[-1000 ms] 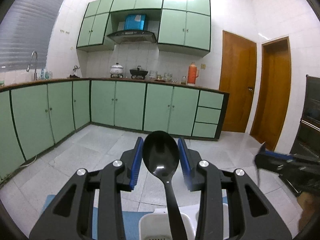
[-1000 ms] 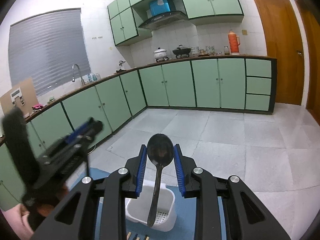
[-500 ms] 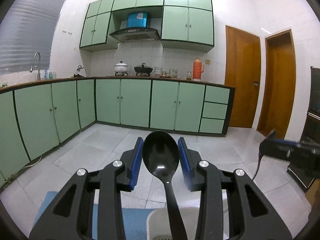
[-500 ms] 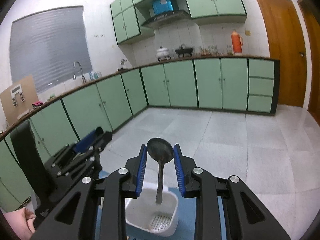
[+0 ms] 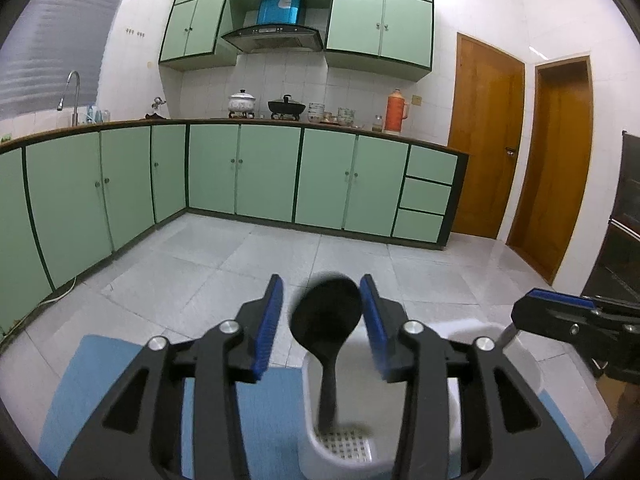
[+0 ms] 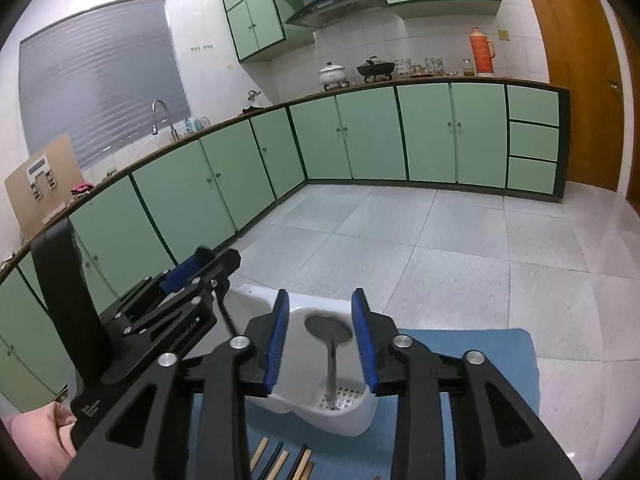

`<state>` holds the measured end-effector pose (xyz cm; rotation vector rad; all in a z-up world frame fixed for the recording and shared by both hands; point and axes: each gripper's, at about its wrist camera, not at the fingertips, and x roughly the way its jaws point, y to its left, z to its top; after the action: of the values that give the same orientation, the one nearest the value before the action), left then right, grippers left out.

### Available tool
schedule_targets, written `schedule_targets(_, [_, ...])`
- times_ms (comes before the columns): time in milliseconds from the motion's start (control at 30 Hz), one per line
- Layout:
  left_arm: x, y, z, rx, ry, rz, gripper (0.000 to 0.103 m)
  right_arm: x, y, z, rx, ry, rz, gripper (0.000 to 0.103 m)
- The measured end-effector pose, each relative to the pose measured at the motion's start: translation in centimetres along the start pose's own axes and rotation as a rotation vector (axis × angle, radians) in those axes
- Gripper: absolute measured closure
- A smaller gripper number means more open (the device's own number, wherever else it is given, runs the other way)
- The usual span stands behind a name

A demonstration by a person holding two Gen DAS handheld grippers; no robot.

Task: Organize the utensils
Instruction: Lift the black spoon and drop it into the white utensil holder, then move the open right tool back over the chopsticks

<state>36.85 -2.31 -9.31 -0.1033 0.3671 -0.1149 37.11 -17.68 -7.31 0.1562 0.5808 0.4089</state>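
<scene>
I am holding a pair of tongs in each hand above a white utensil holder [image 6: 320,404] that is standing on a blue mat [image 6: 480,360] on the kitchen floor. A moment ago both tongs were clamped on spoons; now both are standing apart, and the spoons are dropping into the holder.

My left gripper [image 5: 322,316] is spread wide. The black spoon [image 5: 325,320] that it was pinching is sitting blurred between the blue pads [image 5: 267,324], tilting toward the right one, handle reaching down to the perforated base. I cannot tell whether the bowl is touching that pad.

My right gripper [image 6: 322,336] is likewise open. The metal spoon [image 6: 329,330] is standing bowl-up in the holder's right compartment, handle tip resting on the drain holes, clear of both pads.

From the right view, the left tongs are showing just beside the holder's far-left rim, so the black spoon seems to be going into a neighbouring compartment.

Chopsticks [image 6: 280,460], pale and dark, are lying on the mat just in front of the holder. I judge that two spoons are now stowed and the chopsticks are likely remaining to be gathered.
</scene>
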Motion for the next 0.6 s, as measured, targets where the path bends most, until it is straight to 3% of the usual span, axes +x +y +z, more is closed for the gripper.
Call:
schedule_targets(333, [-7.3,1.0,-0.6,-0.002,-0.052,-0.012,0.034,-5.4,0.9,-3.4,0.006,-0.041,-0.052,0.053])
schedule_targets(467, [-11.5,0.5,-2.6,0.019,-0.026,-0.012,0.022,-8.3,1.5,-7.2,0.011,-0.025,-0.082,0.044])
schedule_targets(600, [-14.8,-0.2,-6.0,0.055,0.058,-0.012,0.017,-10.5,2.5,-11.5,-0.002,0.014,-0.136,0.035])
